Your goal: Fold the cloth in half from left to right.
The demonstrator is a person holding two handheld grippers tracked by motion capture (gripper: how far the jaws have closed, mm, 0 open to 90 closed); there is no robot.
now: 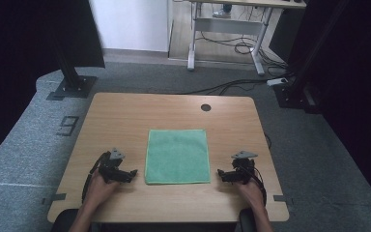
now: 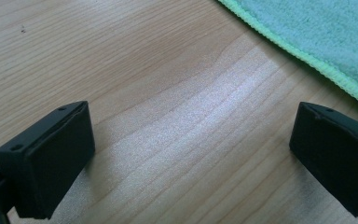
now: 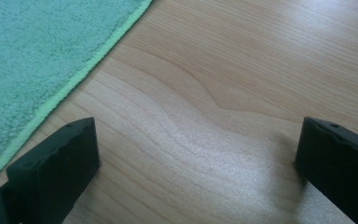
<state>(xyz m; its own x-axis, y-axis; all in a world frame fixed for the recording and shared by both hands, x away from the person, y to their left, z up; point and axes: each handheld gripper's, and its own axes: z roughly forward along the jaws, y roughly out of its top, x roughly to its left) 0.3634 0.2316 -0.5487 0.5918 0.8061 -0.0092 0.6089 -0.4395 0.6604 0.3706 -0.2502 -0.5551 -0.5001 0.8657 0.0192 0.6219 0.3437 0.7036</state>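
On my feed the wooden table [image 1: 125, 116] has a round dark hole [image 1: 206, 107] near its far edge. It stands on grey carpet [image 1: 24, 145], where I read a dark figure 9 [image 1: 67, 125]. Beyond it I see a white desk frame [image 1: 227, 29], loose black cables [image 1: 232, 87] and two black stand bases [image 1: 72, 88].

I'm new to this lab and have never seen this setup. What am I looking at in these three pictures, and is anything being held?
A person sits at a wooden table with a hand-held two-jaw tool in each hand: the left gripper and the right gripper. The high view looks down from above. The two gripper views come from cameras riding on each tool, looking along its black jaws. A green cloth lies flat between the tools. Both grippers stand open over bare wood beside the cloth, holding nothing.
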